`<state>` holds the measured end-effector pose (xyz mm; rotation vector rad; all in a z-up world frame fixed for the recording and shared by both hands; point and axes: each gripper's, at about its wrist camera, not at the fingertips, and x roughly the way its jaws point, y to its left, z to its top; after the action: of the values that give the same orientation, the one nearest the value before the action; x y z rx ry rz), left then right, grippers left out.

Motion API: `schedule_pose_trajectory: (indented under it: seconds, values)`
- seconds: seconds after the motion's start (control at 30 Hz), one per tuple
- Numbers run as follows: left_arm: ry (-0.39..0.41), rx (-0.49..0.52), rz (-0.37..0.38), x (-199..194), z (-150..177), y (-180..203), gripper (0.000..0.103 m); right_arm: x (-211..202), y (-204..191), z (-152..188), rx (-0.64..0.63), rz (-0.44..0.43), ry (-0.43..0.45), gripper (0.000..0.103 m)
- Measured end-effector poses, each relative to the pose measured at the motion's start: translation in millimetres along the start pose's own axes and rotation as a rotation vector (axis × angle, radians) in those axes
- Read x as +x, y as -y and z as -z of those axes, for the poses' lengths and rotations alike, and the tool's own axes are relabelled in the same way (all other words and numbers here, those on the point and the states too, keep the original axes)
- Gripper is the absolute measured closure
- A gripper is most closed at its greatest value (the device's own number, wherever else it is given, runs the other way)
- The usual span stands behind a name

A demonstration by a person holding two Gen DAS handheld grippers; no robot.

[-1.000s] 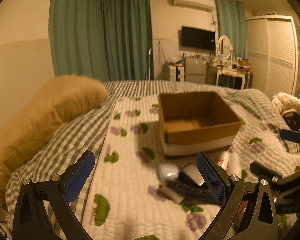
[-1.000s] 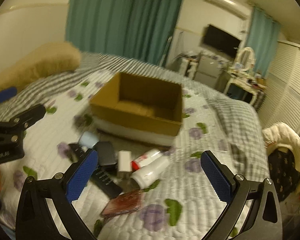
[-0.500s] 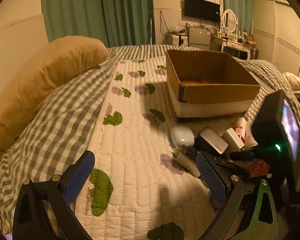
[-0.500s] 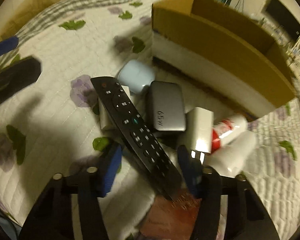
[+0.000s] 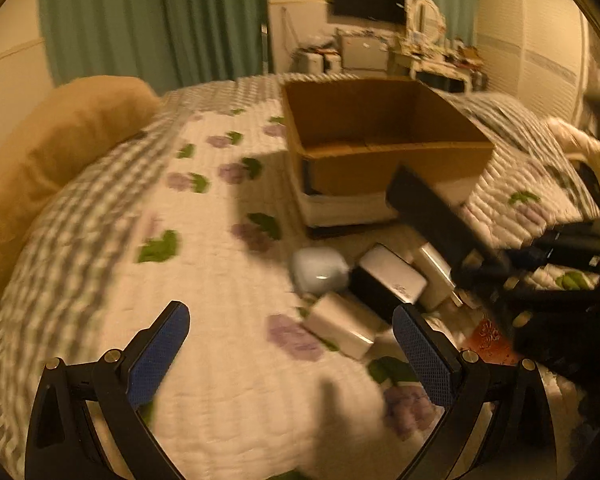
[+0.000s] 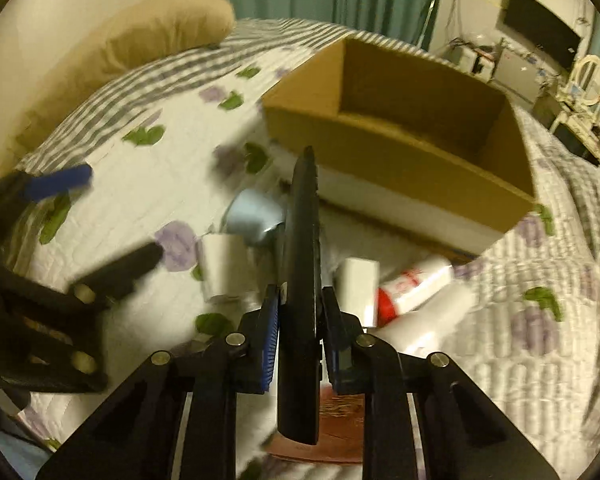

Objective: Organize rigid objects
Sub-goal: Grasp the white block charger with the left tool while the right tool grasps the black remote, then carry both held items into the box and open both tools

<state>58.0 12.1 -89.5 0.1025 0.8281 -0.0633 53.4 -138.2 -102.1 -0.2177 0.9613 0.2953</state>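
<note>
My right gripper (image 6: 300,304) is shut on a black remote control (image 6: 302,264), held on edge above the bed and pointing toward the open cardboard box (image 6: 412,152). In the left wrist view the remote (image 5: 432,216) hangs in front of the box (image 5: 380,160). My left gripper (image 5: 292,344) is open and empty, low over the quilt. On the quilt lie a pale blue case (image 5: 318,272), a grey charger block (image 5: 392,280), white adapters (image 5: 344,328) and white bottles with a red label (image 6: 412,284).
A tan pillow (image 5: 48,148) lies at the left of the bed. A red-patterned flat item (image 5: 488,336) lies by the pile. Green curtains, a dresser and a wardrobe stand beyond the bed. The left gripper also shows in the right wrist view (image 6: 76,224).
My right gripper closed on the remote and lifted it off the pile, turning it on edge toward the box. The left gripper stayed open and shifted slightly.
</note>
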Motion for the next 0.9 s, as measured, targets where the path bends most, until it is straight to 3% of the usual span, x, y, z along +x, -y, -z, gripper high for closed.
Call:
schedule_pose_trajectory:
  seconds: [0.1, 0.27, 0.37, 0.43, 0.47, 0.7, 0.9]
  values:
    - [-0.101, 0.030, -0.028, 27.6, 0.9, 15.4, 0.000, -8.3, 8.0, -5.8, 0.039, -0.004, 0.015, 0.084]
    - [-0.179, 0.114, -0.023, 55.7, 2.5, 38.0, 0.003, -11.9, 23.1, -0.6, 0.079, 0.000, 0.013, 0.084]
    - [-0.222, 0.143, -0.033, 74.2, 6.1, 44.3, 0.011, -8.7, 27.6, -0.6, 0.098, -0.005, 0.017, 0.084]
    - [-0.220, 0.155, -0.032, 79.4, 5.9, 48.5, 0.031, -8.8, 30.0, 0.7, 0.106, -0.004, 0.020, 0.084]
    - [-0.227, 0.157, -0.020, 79.5, 5.6, 49.0, 0.034, -8.3, 30.5, 0.7, 0.110, -0.003, 0.020, 0.084]
    - [-0.157, 0.132, 0.036, 44.2, 3.0, 50.3, 0.037, -21.3, 33.0, 1.2, 0.098, 0.030, 0.046, 0.084]
    - [-0.007, 0.098, 0.064, -17.6, -31.9, 44.5, 0.037, -53.6, 41.0, -14.9, 0.105, 0.048, 0.112, 0.084]
